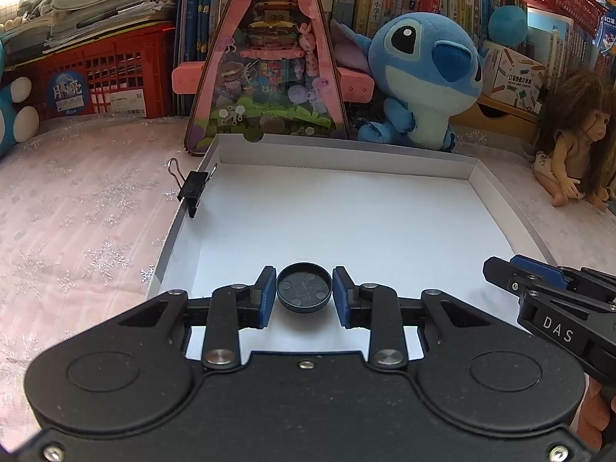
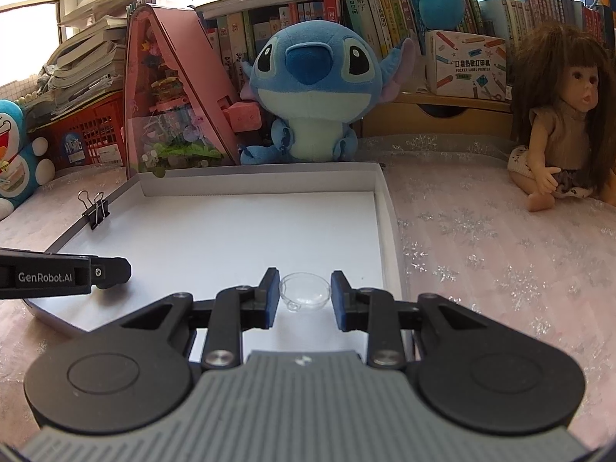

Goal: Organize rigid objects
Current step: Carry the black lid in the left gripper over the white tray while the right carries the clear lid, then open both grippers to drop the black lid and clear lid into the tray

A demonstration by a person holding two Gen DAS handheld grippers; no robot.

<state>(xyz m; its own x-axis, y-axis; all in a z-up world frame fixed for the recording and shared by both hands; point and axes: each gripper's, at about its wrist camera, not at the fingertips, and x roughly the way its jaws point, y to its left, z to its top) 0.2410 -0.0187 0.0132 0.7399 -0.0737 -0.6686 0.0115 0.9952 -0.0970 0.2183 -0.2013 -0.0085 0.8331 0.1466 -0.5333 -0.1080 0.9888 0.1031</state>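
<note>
Left gripper [image 1: 304,292] clamps a black round cap [image 1: 304,288]; right gripper [image 2: 305,294] clamps a clear plastic dome [image 2: 305,292], both over the white box lid [image 1: 346,211].

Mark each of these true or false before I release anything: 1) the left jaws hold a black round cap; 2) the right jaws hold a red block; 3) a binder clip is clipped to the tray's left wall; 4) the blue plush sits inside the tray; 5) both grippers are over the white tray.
1) True: the left gripper is shut on the black round cap.
2) False: the right gripper is shut on a clear plastic dome.
3) True: the binder clip grips the left wall of the white tray.
4) False: the blue plush sits behind the tray, on the tablecloth.
5) True: each holds its piece above the tray floor.
</note>
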